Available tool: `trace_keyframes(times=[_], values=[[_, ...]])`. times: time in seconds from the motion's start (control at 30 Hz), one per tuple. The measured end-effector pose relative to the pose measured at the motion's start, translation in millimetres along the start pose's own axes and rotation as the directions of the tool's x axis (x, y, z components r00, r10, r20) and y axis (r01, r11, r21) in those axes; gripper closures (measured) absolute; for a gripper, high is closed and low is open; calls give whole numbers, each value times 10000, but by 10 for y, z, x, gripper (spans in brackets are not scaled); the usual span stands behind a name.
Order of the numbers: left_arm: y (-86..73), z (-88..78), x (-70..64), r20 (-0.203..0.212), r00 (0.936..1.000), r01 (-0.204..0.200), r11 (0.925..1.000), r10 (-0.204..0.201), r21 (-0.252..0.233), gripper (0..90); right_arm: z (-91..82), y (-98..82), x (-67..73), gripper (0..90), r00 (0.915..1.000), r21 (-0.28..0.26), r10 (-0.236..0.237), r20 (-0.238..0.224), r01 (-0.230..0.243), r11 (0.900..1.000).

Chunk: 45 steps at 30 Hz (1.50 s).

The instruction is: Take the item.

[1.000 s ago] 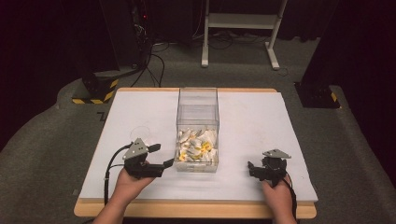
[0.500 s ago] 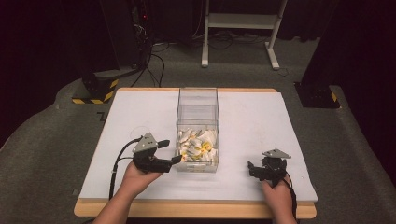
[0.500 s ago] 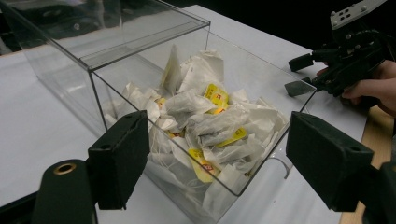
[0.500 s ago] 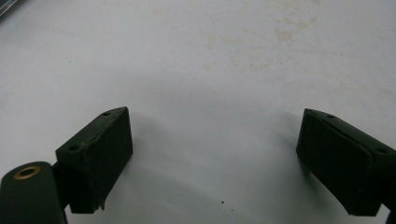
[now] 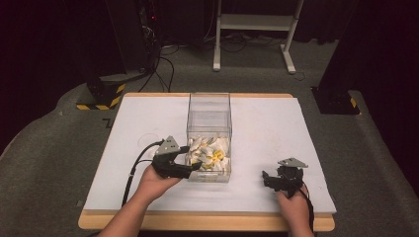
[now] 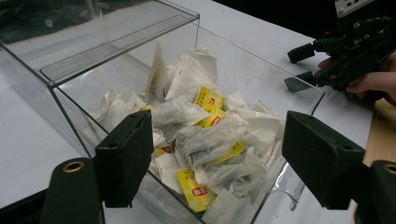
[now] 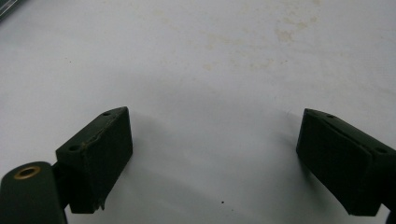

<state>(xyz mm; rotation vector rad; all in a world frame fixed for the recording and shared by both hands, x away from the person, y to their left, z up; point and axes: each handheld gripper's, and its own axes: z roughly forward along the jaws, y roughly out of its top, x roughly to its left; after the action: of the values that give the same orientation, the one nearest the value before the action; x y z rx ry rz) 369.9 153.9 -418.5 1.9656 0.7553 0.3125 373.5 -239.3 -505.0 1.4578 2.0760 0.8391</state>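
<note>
A clear plastic box [image 5: 209, 117] stands mid-table, its near half heaped with white tea bags [image 5: 207, 154] bearing yellow tags. My left gripper [image 5: 191, 158] hovers at the box's near left corner with its tips over the rim. Its jaws have just been closing a little but stand wide apart. In the left gripper view the tea bags [image 6: 205, 121] lie below and beyond the left gripper [image 6: 217, 140], with nothing pressed between the pads. My right gripper [image 5: 266, 178] rests low at the front right, open over bare white table [image 7: 212, 56].
The right gripper [image 6: 299, 65] shows beyond the box's far wall [image 6: 261, 79] in the left gripper view. A black cable [image 5: 136, 168] trails from the left gripper towards the table's front edge. The white table cover [image 5: 276, 123] stretches to both sides of the box.
My left gripper has moved right, from beside the box to over its near left corner. The right gripper has stayed put.
</note>
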Motion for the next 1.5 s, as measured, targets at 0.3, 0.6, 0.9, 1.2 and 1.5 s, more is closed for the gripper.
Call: trace_keyframes(times=[0.3,0.6,0.9,1.2,1.5], values=[[62,170,-38,181,9994,-308,9965,295,779,266,-1,0,0,108,10000,7,-4,-8,4,10000],[141,311,-77,249,9986,-490,9872,457,1517,294,-1,0,0,108,10000,11,-2,-10,2,10000],[175,445,-94,253,9966,-816,9693,779,2319,388,-1,0,-1,108,10000,1,1,-6,-1,10000],[189,506,-135,-104,9859,-1579,9479,1672,2766,464,-1,0,-2,108,10000,6,-2,-17,2,10000],[175,527,-133,-76,9798,-1888,9357,2001,2982,595,-1,0,-3,108,10000,5,-16,-24,16,10000]])
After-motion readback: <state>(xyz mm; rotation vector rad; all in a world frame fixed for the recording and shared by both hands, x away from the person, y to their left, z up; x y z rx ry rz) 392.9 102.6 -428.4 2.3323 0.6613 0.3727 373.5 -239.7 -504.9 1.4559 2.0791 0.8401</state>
